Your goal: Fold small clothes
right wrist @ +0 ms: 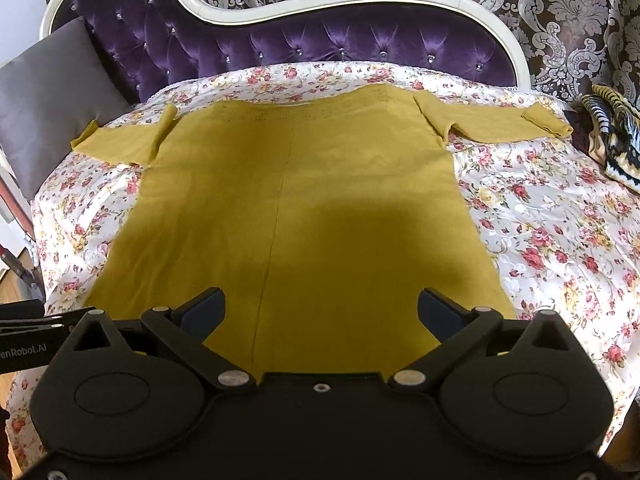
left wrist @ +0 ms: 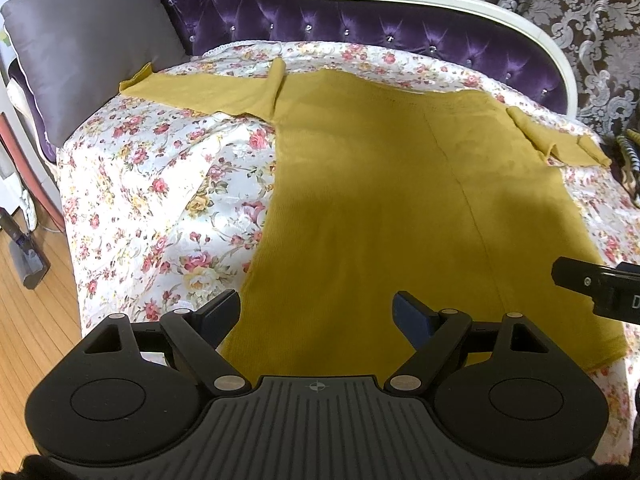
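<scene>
A mustard-yellow knit top (left wrist: 380, 184) lies flat on the floral bedspread (left wrist: 152, 208), hem toward me, both sleeves spread out to the sides. It also shows in the right wrist view (right wrist: 312, 208). My left gripper (left wrist: 318, 314) is open and empty, hovering over the hem near the top's left edge. My right gripper (right wrist: 320, 312) is open and empty over the hem near the middle and right. The right gripper's body shows at the right edge of the left wrist view (left wrist: 600, 284).
A grey cushion (left wrist: 84, 44) leans at the left against the purple tufted headboard (left wrist: 360, 20). A striped black-and-yellow cloth (right wrist: 612, 136) lies at the bed's right. Wooden floor (left wrist: 28, 320) and a vacuum lie off the left edge.
</scene>
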### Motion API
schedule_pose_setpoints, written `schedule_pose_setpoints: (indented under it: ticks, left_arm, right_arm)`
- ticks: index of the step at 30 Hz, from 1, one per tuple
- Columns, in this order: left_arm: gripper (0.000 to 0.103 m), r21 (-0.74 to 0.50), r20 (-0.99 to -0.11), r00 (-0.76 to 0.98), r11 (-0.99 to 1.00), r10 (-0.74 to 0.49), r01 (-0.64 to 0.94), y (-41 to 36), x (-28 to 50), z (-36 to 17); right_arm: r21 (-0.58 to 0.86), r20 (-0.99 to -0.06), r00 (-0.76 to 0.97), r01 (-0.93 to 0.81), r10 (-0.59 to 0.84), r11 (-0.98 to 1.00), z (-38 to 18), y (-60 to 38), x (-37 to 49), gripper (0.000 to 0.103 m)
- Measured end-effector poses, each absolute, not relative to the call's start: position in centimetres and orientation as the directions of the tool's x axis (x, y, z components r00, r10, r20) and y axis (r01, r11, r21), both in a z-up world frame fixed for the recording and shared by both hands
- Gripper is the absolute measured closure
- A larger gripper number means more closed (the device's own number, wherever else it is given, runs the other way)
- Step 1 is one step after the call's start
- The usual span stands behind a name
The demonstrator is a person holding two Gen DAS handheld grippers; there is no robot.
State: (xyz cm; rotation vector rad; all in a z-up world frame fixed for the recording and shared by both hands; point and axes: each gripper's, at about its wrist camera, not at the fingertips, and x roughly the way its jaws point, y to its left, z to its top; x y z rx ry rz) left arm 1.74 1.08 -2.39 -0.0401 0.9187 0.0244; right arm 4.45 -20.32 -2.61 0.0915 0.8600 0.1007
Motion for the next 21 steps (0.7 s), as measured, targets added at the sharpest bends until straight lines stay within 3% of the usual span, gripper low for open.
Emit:
schedule_pose_setpoints:
  ticks: [21]
  left_arm:
    - [0.02, -0.043, -0.791, 0.612, 0.999, -0.016, -0.03, 1.15, 2.05, -2.5]
  right_arm:
    - [0.058, -0.751, 0.655, -0.056, 0.08, 0.997, -2.37, -19.93, 4.61, 0.001]
